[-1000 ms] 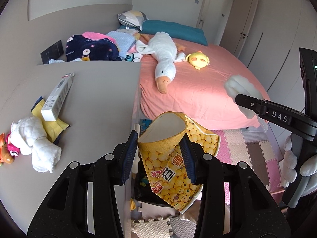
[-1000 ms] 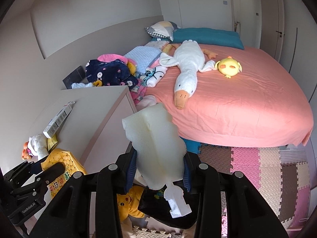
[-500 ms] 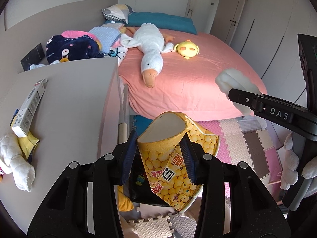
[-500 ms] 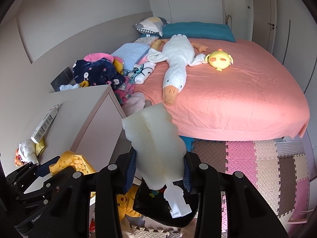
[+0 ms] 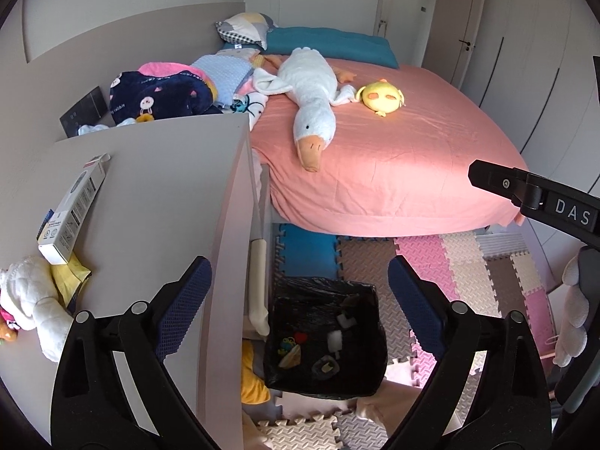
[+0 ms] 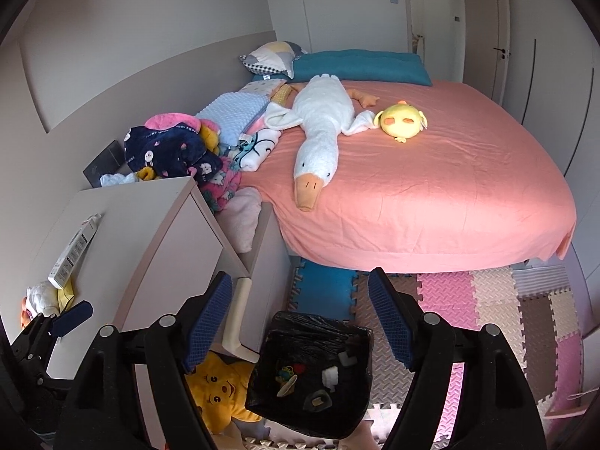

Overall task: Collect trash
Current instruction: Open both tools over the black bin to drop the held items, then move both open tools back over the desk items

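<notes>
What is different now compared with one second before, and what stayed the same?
Both grippers let go: the left gripper dropped the yellow snack bag, the right gripper the white foam piece, above the black-lined bin. Their jaws have just been opening, with nothing between them. Bed and toys are unchanged.

Both wrist views were bright and sharp, with no motion blur. Daylight fell in a soft patch across the pink bedspread [image 5: 393,165], leaving its near hanging edge in gentle shade. The black bin liner [image 5: 326,337] stayed dark, its contents dim but readable, with faint sheen on the plastic. Fisheye distortion bent the walls and the cabinet top [image 6: 142,232] strongly, and black vignetting filled the corners
</notes>
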